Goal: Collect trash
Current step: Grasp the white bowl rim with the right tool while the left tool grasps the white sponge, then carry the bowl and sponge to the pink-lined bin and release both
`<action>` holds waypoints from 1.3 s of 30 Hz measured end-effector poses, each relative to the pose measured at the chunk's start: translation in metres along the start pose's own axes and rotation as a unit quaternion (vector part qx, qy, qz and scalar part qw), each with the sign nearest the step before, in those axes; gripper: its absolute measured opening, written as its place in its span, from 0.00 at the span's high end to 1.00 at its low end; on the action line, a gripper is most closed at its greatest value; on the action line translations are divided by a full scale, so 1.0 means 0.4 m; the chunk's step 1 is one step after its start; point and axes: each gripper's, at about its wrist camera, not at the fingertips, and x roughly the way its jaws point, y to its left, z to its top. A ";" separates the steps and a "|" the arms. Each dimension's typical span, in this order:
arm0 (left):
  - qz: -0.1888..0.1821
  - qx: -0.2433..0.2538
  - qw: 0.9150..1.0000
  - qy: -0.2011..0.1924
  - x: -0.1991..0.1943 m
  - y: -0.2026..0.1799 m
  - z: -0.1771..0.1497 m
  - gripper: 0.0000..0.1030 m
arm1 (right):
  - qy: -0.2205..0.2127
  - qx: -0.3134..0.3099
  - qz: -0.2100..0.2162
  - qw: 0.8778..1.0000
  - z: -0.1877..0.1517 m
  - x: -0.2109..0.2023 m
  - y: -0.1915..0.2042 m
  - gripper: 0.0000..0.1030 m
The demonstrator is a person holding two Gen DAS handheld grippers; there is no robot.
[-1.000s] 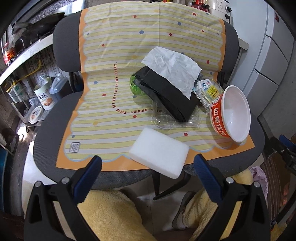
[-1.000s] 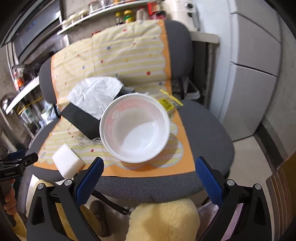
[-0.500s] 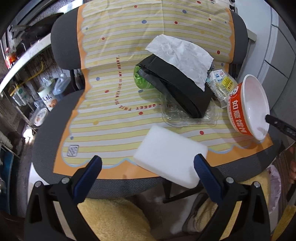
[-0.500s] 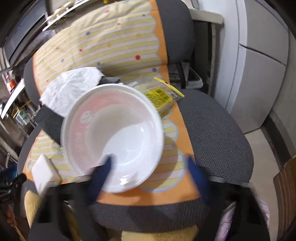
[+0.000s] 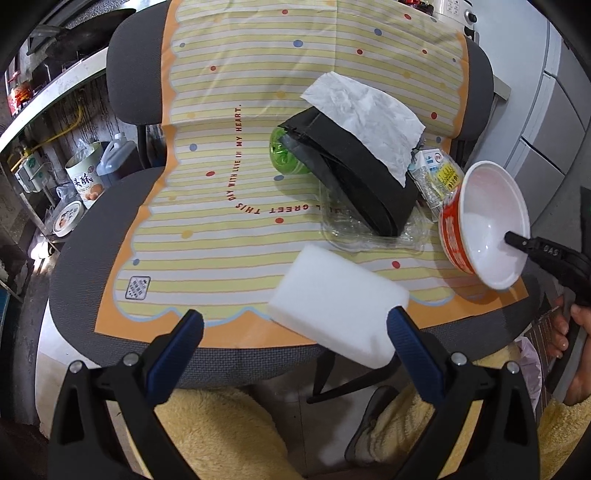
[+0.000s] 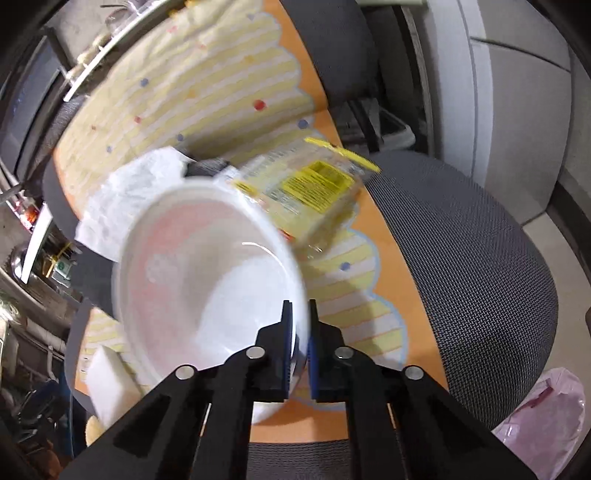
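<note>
Here, right gripper [image 6: 300, 328] pinches the empty bowl's [image 6: 207, 280] rim.

I am in a home kitchen: a wok [image 5: 79, 35] on the counter [image 5: 48, 96], sauce bottles [image 5: 18, 98], white cabinets [image 5: 554, 122].

Mat's [image 5: 207, 206] left half lies bare, open to approach. White foam block [image 5: 338, 308] blocks the near edge; black tray [image 5: 354, 177] and bowl [image 5: 491, 221] crowd the right.

Both wrist cameras are looking steeply down along their fingers. Both are showing the bowl [image 5: 487, 229] [image 6: 207, 280], the right one closer.
</note>
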 end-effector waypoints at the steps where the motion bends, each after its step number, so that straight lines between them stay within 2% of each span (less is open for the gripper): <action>1: -0.004 0.001 1.000 0.002 -0.002 0.002 -0.004 0.06 | -0.017 -0.011 -0.005 1.000 0.000 -0.035 0.016 0.95; 3: -0.024 0.012 1.000 0.010 -0.002 -0.003 -0.019 0.06 | -0.042 -0.010 -0.003 0.999 0.001 -0.092 0.029 0.95; 6: -0.039 0.037 0.998 0.017 0.011 -0.030 -0.048 0.06 | -0.066 -0.024 -0.021 0.997 -0.006 -0.164 0.047 0.95; 8: -0.041 0.058 0.997 0.021 0.028 -0.060 -0.061 0.06 | -0.071 -0.027 -0.024 0.997 -0.015 -0.194 0.045 0.95; 13: -0.048 0.063 0.996 0.037 0.074 -0.102 -0.070 0.08 | -0.071 -0.025 -0.037 0.996 -0.043 -0.232 0.034 0.95; 21: -0.016 0.062 0.997 0.031 0.115 -0.126 -0.060 0.39 | -0.062 -0.015 -0.040 0.997 -0.073 -0.240 0.005 0.95; 23: -0.013 0.057 0.998 0.033 0.122 -0.120 -0.062 0.55 | -0.060 -0.013 -0.039 0.997 -0.078 -0.238 0.000 0.95; 24: -0.012 0.055 0.998 0.032 0.121 -0.118 -0.063 0.60 | -0.059 -0.012 -0.038 0.997 -0.080 -0.239 -0.003 0.95; 27: -0.007 0.060 0.998 0.011 0.099 -0.109 -0.061 0.65 | -0.057 -0.001 -0.033 0.998 -0.088 -0.246 -0.017 0.95; 30: -0.024 0.058 0.998 -0.022 0.030 -0.100 -0.045 0.66 | -0.060 0.013 -0.029 0.998 -0.092 -0.266 -0.038 0.95; 33: -0.069 0.063 0.994 -0.054 -0.049 -0.110 -0.018 0.66 | -0.066 0.024 -0.041 0.997 -0.097 -0.295 -0.067 0.95; 36: -0.114 0.089 0.986 -0.085 -0.107 -0.166 0.004 0.66 | -0.073 0.042 -0.059 0.995 -0.110 -0.334 -0.107 0.95; 39: -0.153 0.133 0.974 -0.102 -0.121 -0.269 0.008 0.66 | -0.079 0.061 -0.088 0.991 -0.130 -0.371 -0.162 0.95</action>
